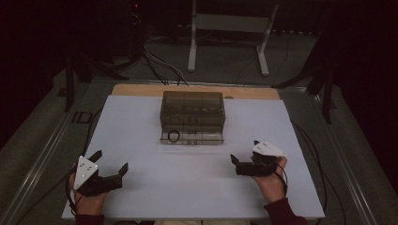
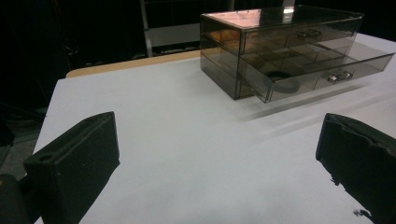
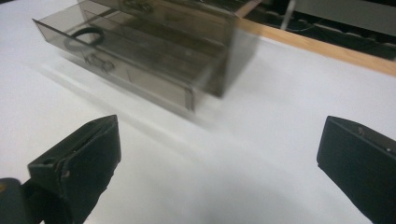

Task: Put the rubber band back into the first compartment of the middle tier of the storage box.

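A smoky see-through drawer box (image 1: 192, 111) stands at the back middle of the white table (image 1: 141, 187). Its bottom drawer (image 1: 191, 136) is pulled out toward me, and a black ring (image 1: 173, 136) lies in the drawer's left part. The same box (image 2: 280, 46) appears in the left gripper view with the ring (image 2: 279, 76) in the open drawer, and the right gripper view shows the drawer (image 3: 126, 56) with the ring (image 3: 84, 37). My left gripper (image 1: 110, 162) rests at the near left, open and empty. My right gripper (image 1: 244, 151) is at the near right, open and empty.
A wooden strip (image 1: 136, 89) borders the table's far edge. Beyond it stand a white frame stand (image 1: 230, 28) and cables on a dark floor. Metal rails (image 1: 42, 154) run along both sides of the table.
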Demonstrator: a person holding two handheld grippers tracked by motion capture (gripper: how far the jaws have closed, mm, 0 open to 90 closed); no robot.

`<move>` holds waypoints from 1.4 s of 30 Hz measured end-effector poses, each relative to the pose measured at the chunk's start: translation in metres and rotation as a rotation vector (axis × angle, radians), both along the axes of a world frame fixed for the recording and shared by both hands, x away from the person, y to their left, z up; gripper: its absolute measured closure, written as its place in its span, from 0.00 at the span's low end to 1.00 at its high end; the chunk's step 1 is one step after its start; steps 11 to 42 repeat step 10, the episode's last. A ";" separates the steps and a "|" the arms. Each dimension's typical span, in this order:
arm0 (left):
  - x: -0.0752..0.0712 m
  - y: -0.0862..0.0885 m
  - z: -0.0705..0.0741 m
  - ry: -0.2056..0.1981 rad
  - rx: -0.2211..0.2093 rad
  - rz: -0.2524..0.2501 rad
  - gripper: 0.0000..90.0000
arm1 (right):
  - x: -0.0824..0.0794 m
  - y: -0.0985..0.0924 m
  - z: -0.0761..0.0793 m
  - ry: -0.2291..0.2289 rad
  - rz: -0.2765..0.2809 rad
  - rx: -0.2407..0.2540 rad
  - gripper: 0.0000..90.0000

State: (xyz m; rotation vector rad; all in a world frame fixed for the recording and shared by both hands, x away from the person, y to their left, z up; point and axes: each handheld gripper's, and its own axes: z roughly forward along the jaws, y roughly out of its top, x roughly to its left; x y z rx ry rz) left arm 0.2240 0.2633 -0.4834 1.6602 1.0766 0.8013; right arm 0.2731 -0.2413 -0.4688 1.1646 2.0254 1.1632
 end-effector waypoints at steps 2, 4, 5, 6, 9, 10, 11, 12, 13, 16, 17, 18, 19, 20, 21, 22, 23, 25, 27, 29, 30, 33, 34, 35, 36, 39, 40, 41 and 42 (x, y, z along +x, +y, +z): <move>0.000 0.000 0.000 -0.001 -0.002 -0.001 0.00 | -0.013 -0.016 -0.007 -0.018 -0.021 0.043 0.00; 0.000 0.000 0.000 -0.001 -0.003 0.000 0.00 | -0.021 -0.027 -0.012 -0.023 -0.037 0.069 0.00; 0.000 0.000 0.001 -0.002 -0.006 -0.001 0.00 | -0.025 -0.032 -0.014 -0.023 -0.035 0.082 0.00; 0.000 0.000 0.000 -0.001 -0.006 -0.001 0.00 | -0.028 -0.036 -0.015 -0.022 -0.038 0.079 0.00; 0.000 0.000 0.000 0.000 -0.005 -0.003 0.00 | -0.037 -0.044 -0.021 -0.015 -0.042 0.100 0.00; 0.000 0.000 0.000 -0.001 -0.007 -0.002 0.00 | -0.038 -0.045 -0.022 -0.012 -0.047 0.104 0.00; 0.000 0.000 0.000 -0.001 -0.007 -0.002 0.00 | -0.038 -0.045 -0.022 -0.012 -0.047 0.104 0.00; 0.000 0.000 0.000 -0.001 -0.007 -0.002 0.00 | -0.038 -0.045 -0.022 -0.012 -0.047 0.104 0.00; 0.000 0.000 0.000 -0.001 -0.007 -0.002 0.00 | -0.038 -0.045 -0.022 -0.012 -0.047 0.104 0.00; 0.000 0.000 0.000 -0.001 -0.007 -0.002 0.00 | -0.038 -0.045 -0.022 -0.012 -0.047 0.104 0.00; 0.000 0.000 0.000 -0.001 -0.007 -0.002 0.00 | -0.038 -0.045 -0.022 -0.012 -0.047 0.104 0.00; 0.000 0.000 0.000 -0.001 -0.007 -0.002 0.00 | -0.038 -0.045 -0.022 -0.012 -0.047 0.104 0.00; 0.000 0.000 0.000 -0.001 -0.007 -0.002 0.00 | -0.038 -0.045 -0.022 -0.012 -0.047 0.104 0.00; 0.000 0.000 0.000 -0.001 -0.007 -0.002 0.00 | -0.038 -0.045 -0.022 -0.012 -0.047 0.104 0.00; 0.000 0.000 0.000 -0.001 -0.007 -0.002 0.00 | -0.038 -0.045 -0.022 -0.012 -0.047 0.104 0.00; 0.000 0.000 0.000 -0.001 -0.007 -0.002 0.00 | -0.038 -0.045 -0.022 -0.012 -0.047 0.104 0.00; 0.000 0.000 0.000 -0.001 -0.007 -0.002 0.00 | -0.038 -0.045 -0.022 -0.012 -0.047 0.104 0.00; 0.000 0.000 0.000 -0.001 -0.007 -0.002 0.00 | -0.038 -0.045 -0.022 -0.012 -0.047 0.104 0.00; 0.000 0.000 0.000 -0.001 -0.007 -0.002 0.00 | -0.038 -0.045 -0.022 -0.012 -0.047 0.104 0.00; 0.000 0.000 0.000 -0.001 -0.007 -0.002 0.00 | -0.038 -0.045 -0.022 -0.012 -0.047 0.104 0.00; 0.000 0.000 0.000 -0.001 -0.007 -0.002 0.00 | -0.038 -0.045 -0.022 -0.012 -0.047 0.104 0.00; 0.000 0.000 0.000 -0.001 -0.007 -0.002 0.00 | -0.038 -0.045 -0.022 -0.012 -0.047 0.104 0.00; 0.000 0.000 0.000 -0.001 -0.007 -0.002 0.00 | -0.038 -0.045 -0.022 -0.012 -0.047 0.104 0.00; 0.000 0.000 0.000 -0.001 -0.007 -0.002 0.00 | -0.038 -0.045 -0.022 -0.012 -0.047 0.104 0.00; 0.000 0.000 0.000 -0.001 -0.007 -0.002 0.00 | -0.038 -0.045 -0.022 -0.012 -0.047 0.104 0.00; 0.000 0.000 0.000 -0.001 -0.007 -0.002 0.00 | -0.038 -0.045 -0.022 -0.012 -0.047 0.104 0.00; 0.000 0.000 0.000 -0.001 -0.007 -0.002 0.00 | -0.038 -0.045 -0.022 -0.012 -0.047 0.104 0.00; 0.000 0.000 0.000 -0.001 -0.007 -0.002 0.00 | -0.038 -0.045 -0.022 -0.012 -0.047 0.104 0.00; 0.000 0.000 0.000 -0.001 -0.007 -0.002 0.00 | -0.038 -0.045 -0.022 -0.012 -0.047 0.104 0.00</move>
